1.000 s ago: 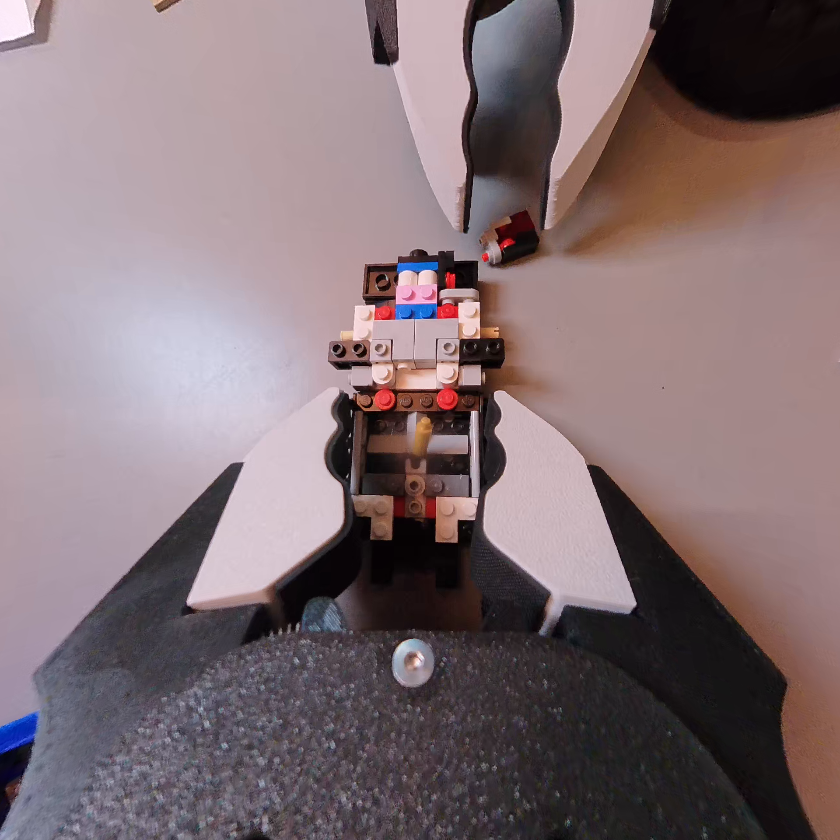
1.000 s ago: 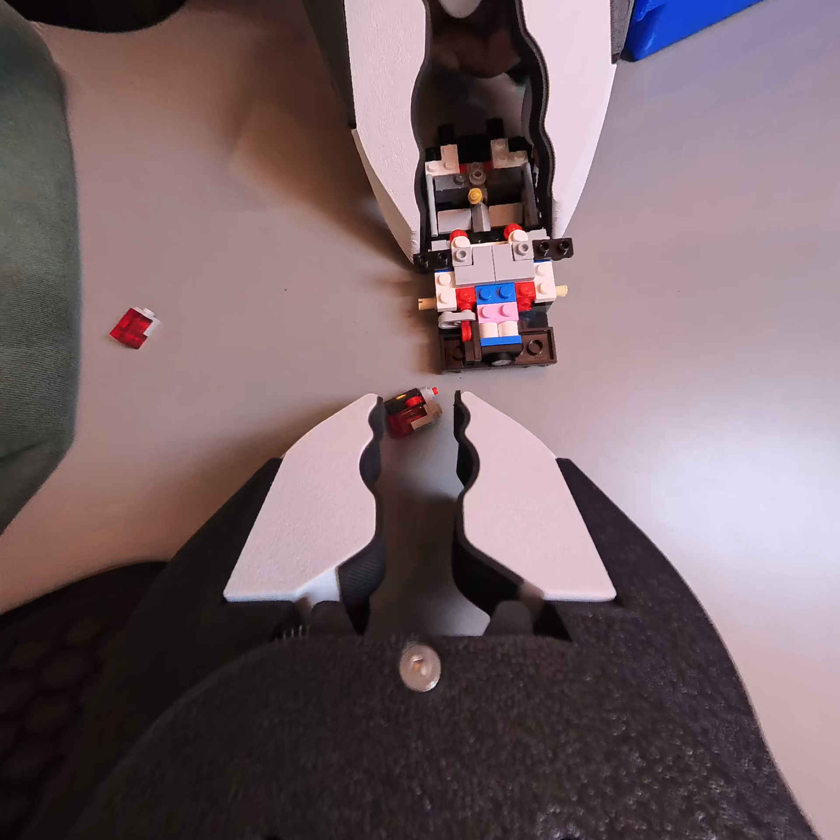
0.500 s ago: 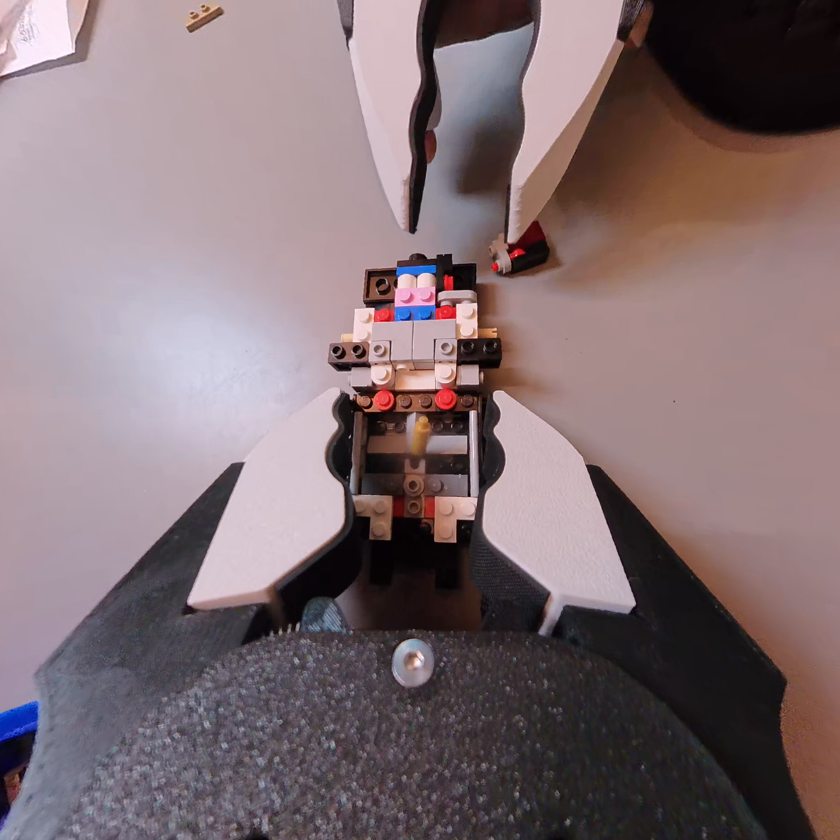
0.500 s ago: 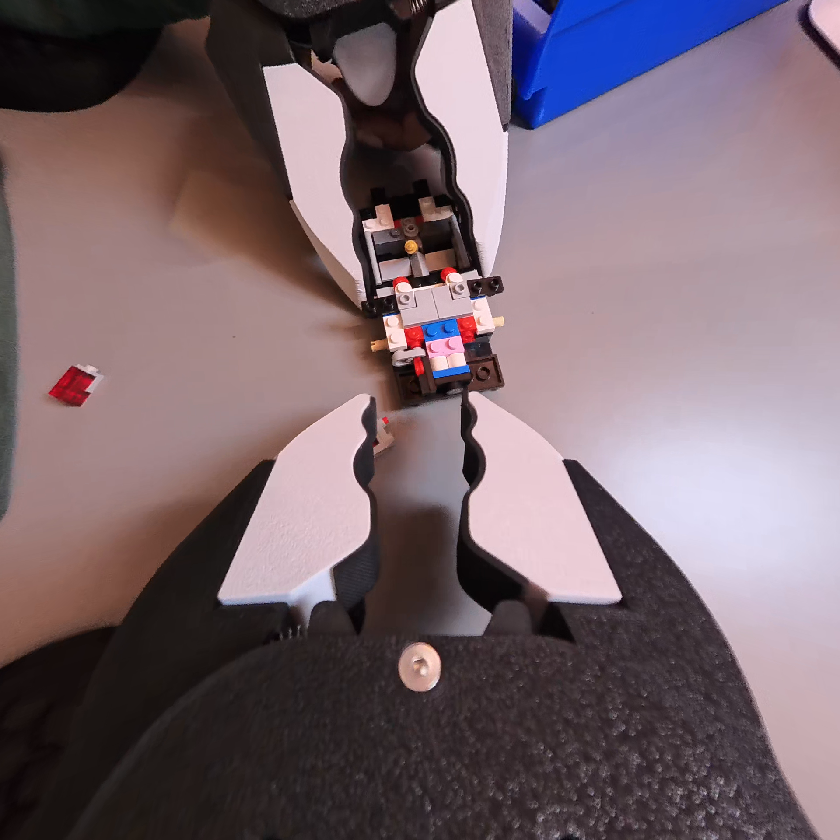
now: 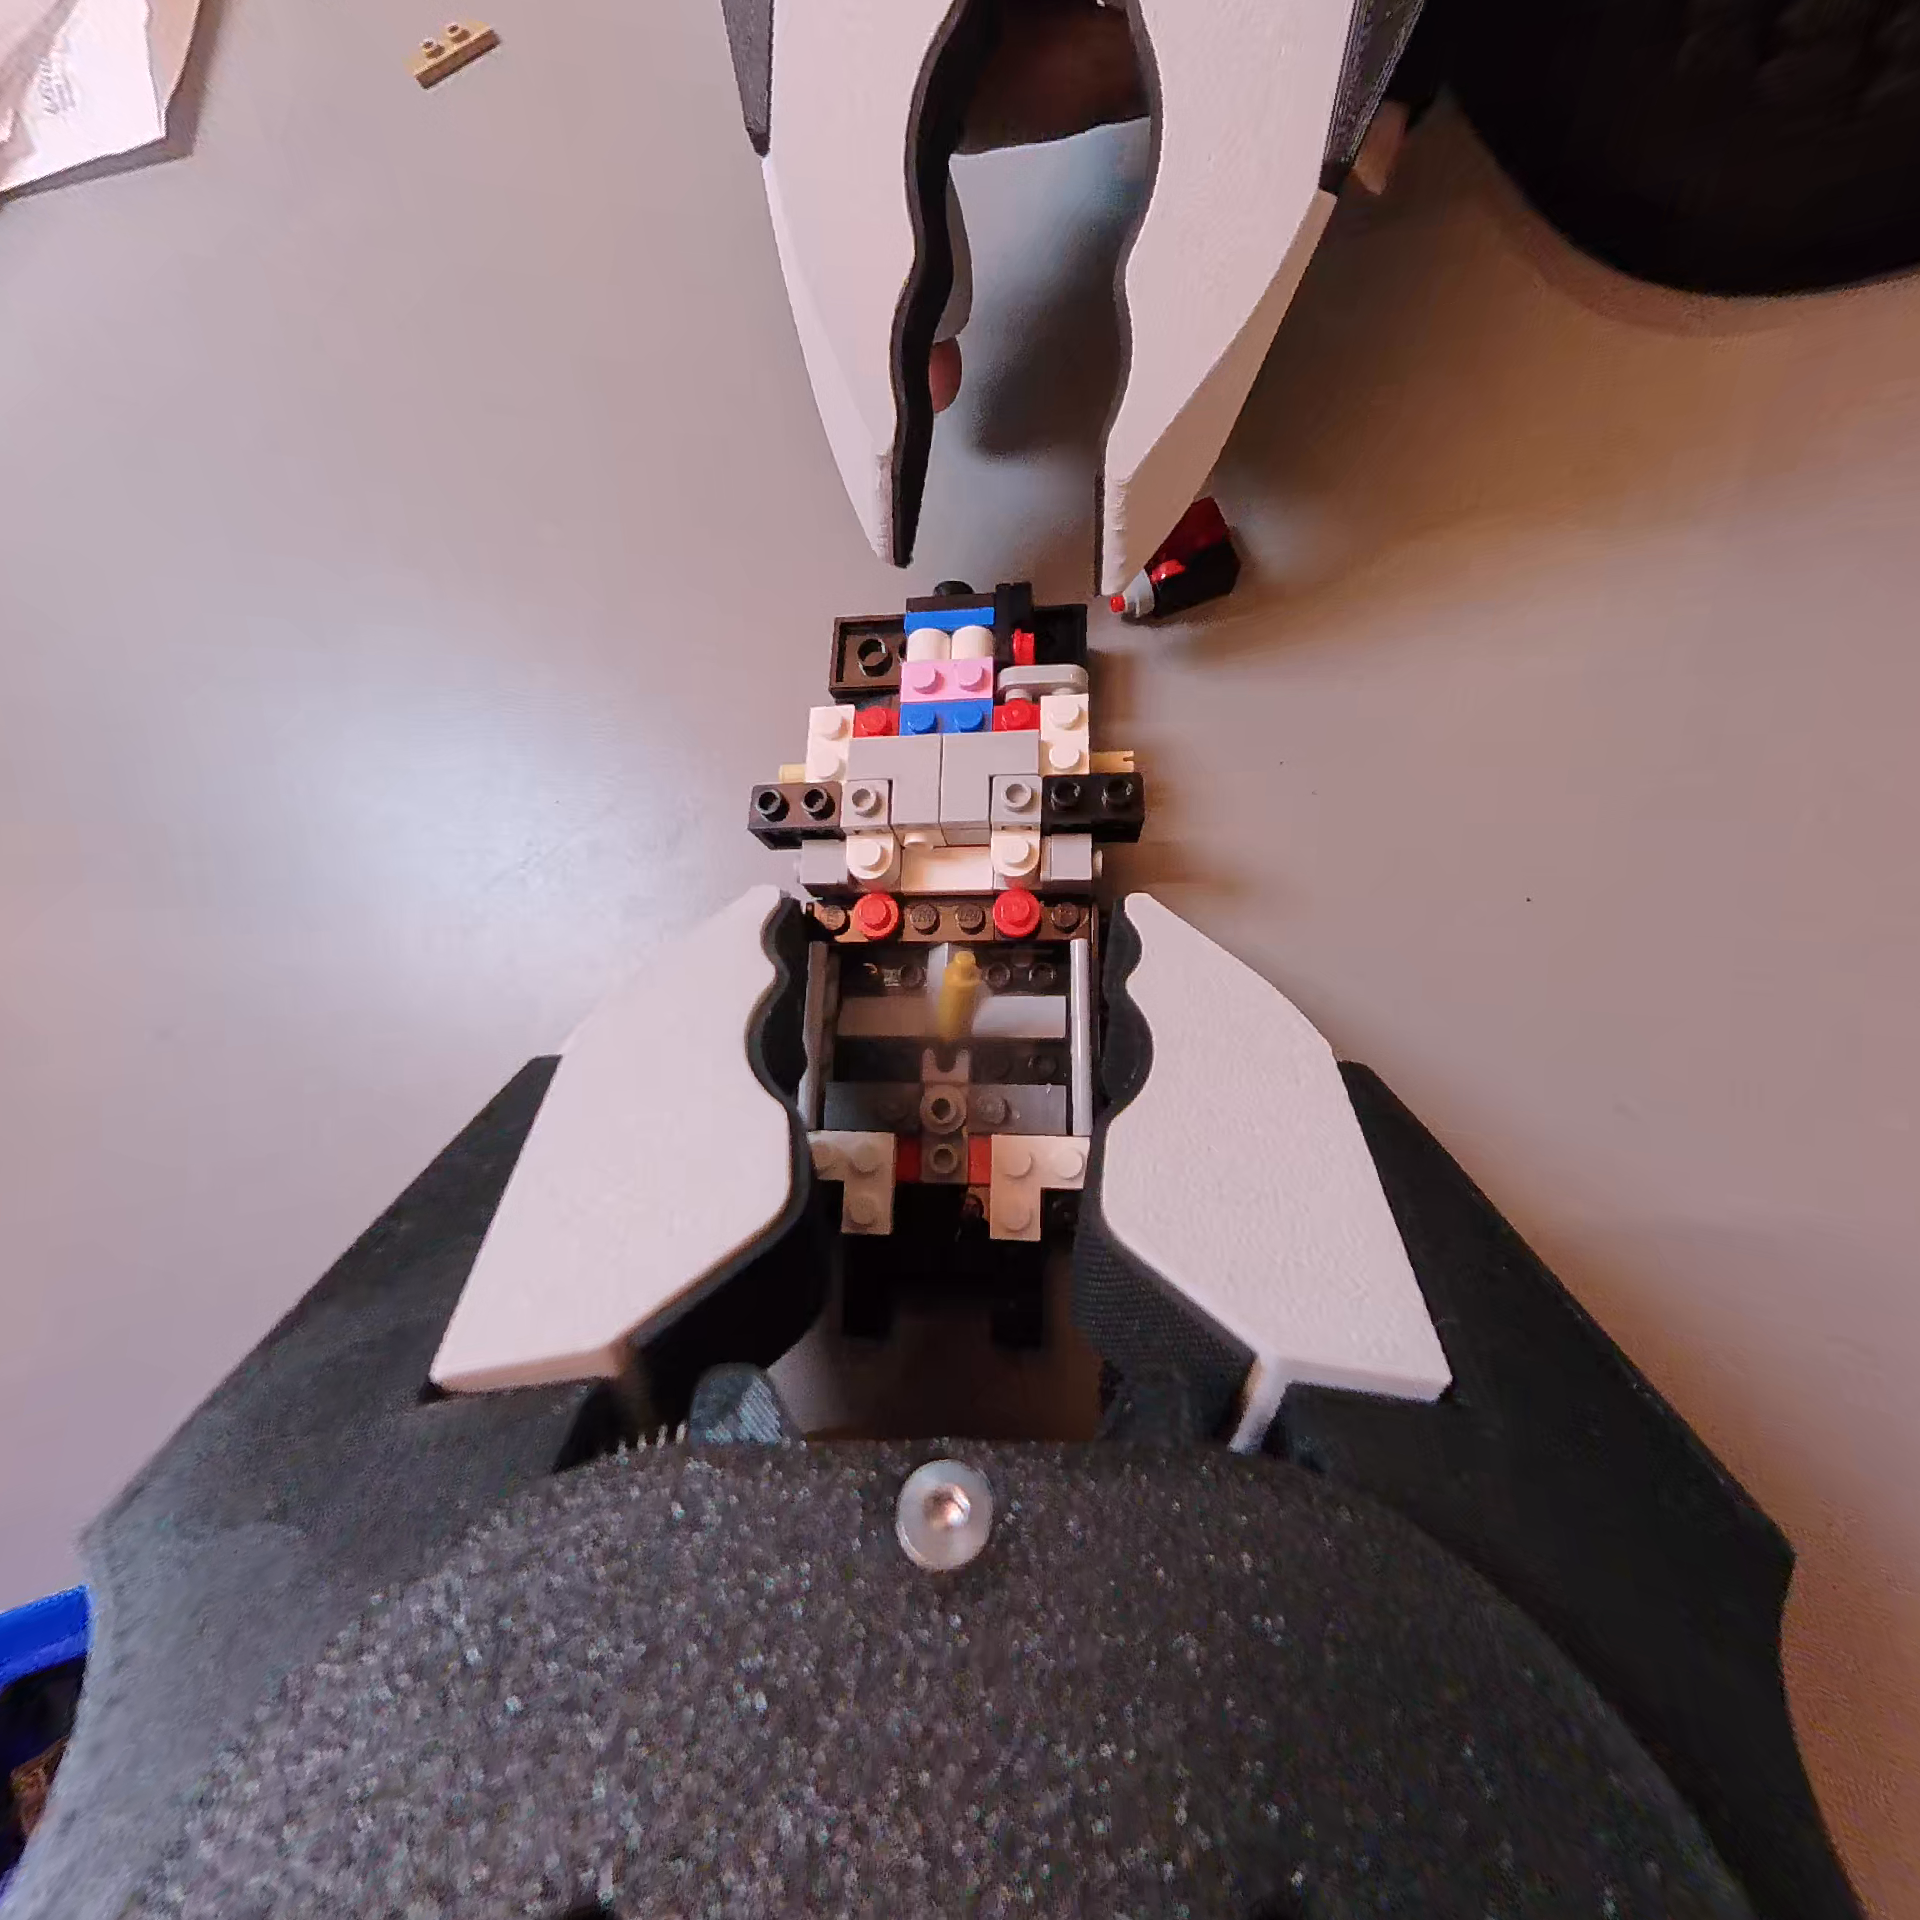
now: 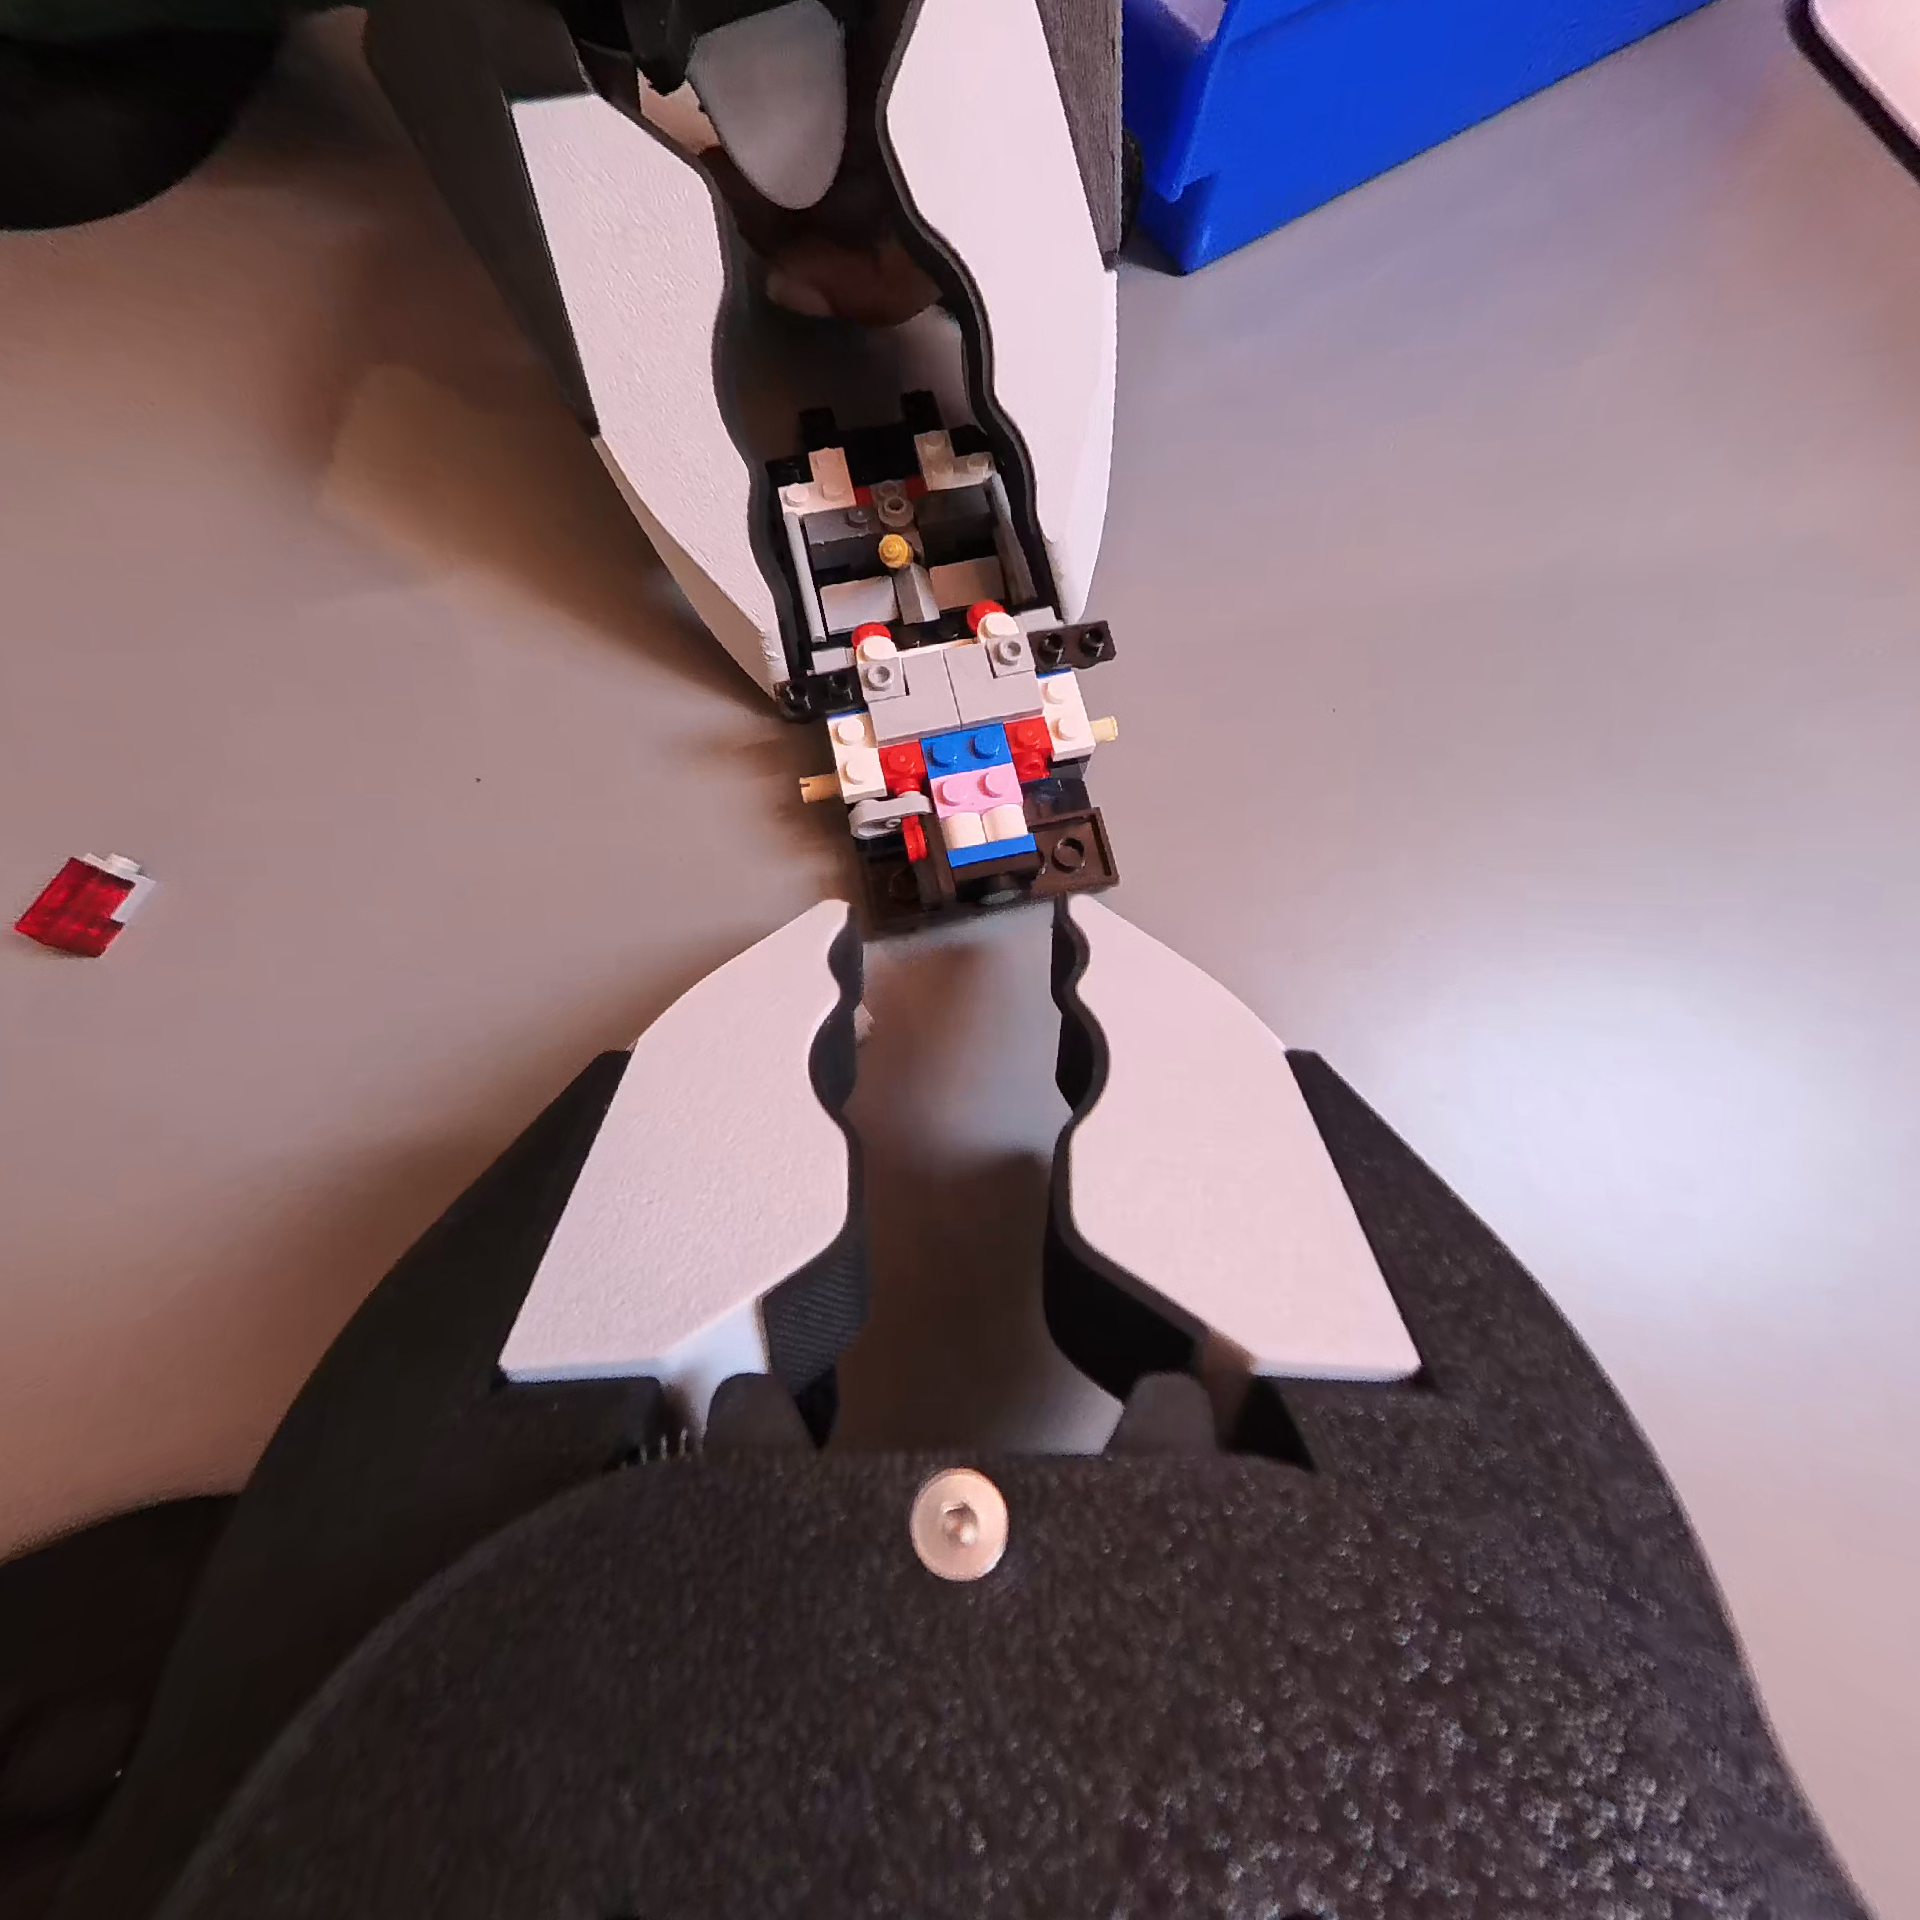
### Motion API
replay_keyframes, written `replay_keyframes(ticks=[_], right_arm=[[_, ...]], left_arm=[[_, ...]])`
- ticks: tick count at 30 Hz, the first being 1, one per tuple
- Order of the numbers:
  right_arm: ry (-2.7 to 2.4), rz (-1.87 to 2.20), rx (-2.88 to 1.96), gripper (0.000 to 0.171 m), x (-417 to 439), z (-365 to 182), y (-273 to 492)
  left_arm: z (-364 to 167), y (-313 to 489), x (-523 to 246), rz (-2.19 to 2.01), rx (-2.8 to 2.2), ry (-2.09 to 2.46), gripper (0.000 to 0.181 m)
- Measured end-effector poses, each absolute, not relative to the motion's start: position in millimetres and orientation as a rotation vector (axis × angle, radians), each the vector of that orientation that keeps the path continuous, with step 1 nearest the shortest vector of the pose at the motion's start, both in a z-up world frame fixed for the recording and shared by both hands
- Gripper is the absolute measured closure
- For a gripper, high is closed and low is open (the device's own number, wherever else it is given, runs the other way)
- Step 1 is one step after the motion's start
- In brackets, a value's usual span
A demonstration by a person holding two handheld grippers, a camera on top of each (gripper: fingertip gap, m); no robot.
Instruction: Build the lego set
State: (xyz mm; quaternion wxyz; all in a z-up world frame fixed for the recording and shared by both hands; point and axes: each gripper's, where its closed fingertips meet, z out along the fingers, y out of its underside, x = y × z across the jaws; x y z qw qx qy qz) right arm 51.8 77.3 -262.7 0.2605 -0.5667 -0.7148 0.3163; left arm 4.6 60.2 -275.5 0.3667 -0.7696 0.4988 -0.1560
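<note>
Your left gripper (image 5: 945, 914) is clamped on the near end of a toy brick model (image 5: 945, 821), its two white fingers (image 5: 665, 1132) pressed against the model's dark side walls. The model lies flat on the grey table (image 5: 364, 675), and its far half, with grey, white, red, blue and pink bricks on top and a dark brown plate at the tip, sticks out beyond your fingertips.

Your right gripper (image 6: 956, 914) faces it from the opposite side. Its jaws stand apart with nothing between them, and the tips sit just at the brown end of the model (image 6: 956, 727), one on either side of that end; whether they touch it cannot be told. From this side you see the left gripper (image 6: 914, 634) closed around the model's open black frame.

A small red and black piece (image 5: 1184, 571) lies on the table right beside one right fingertip (image 5: 1143, 488). A clear red brick (image 6: 78, 902) lies well apart to the left in the right wrist view. A blue bin (image 6: 1351, 114) stands behind the left gripper there. A small tan plate (image 5: 454, 54) and a sheet of paper (image 5: 73, 94) lie far off in the left wrist view.
</note>
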Motion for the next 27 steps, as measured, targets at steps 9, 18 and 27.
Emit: replay_keyframes(ticks=[9, 18, 27], right_arm=[[-1.925, 0.796, -1.509, 0.148, 46.5, -262.7, 78.3], [-1.952, 0.630, -1.420, 0.153, 45.6, -263.2, 80.6], [-2.044, 0.516, -1.213, 0.155, 45.4, -255.4, 68.5]], left_arm=[[-275.4, 59.9, 5.0, -0.396, -1.977, 1.280, 0.127], [-275.4, 60.5, 5.1, -0.381, -1.998, 1.257, 0.127], [-275.5, 59.6, 5.8, -0.388, -1.998, 1.261, 0.127]])
